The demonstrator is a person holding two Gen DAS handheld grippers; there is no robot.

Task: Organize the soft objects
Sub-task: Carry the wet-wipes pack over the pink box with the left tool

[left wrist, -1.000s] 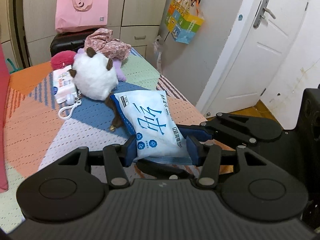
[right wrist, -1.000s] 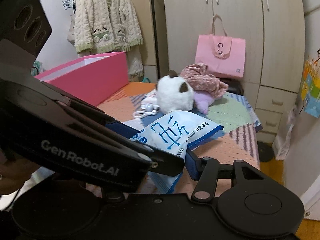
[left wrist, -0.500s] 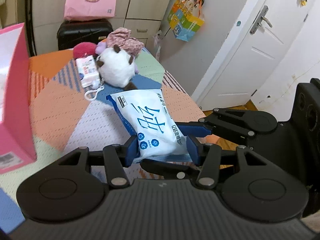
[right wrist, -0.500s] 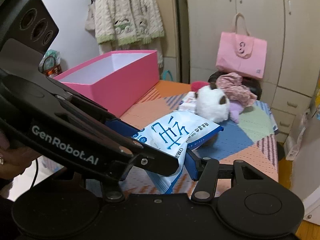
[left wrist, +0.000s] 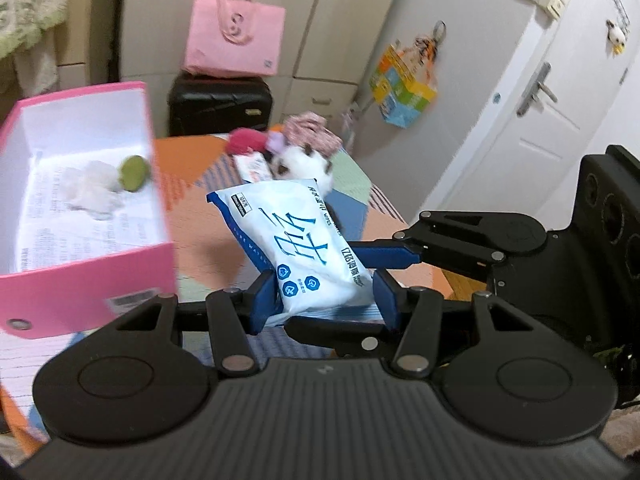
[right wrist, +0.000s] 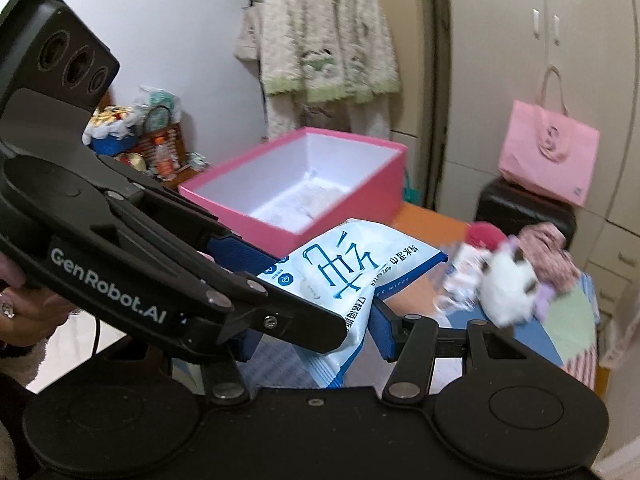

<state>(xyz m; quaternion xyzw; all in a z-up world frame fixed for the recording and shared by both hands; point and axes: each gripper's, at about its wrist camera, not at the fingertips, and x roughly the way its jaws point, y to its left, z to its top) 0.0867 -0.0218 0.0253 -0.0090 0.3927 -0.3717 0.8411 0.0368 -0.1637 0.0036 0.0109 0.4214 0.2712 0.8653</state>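
Both my grippers, left gripper (left wrist: 324,300) and right gripper (right wrist: 310,338), squeeze the wipes pack (left wrist: 296,248) at mid-frame (held up off the bed), so next I carry it over the pink box (left wrist: 80,280) at left and let go.

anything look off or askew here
Nothing is spilled or damaged. The wet wipes pack is held in the air, tilted, by both the left gripper and the right gripper, near the open pink box. The remaining soft items lie in a loose heap.
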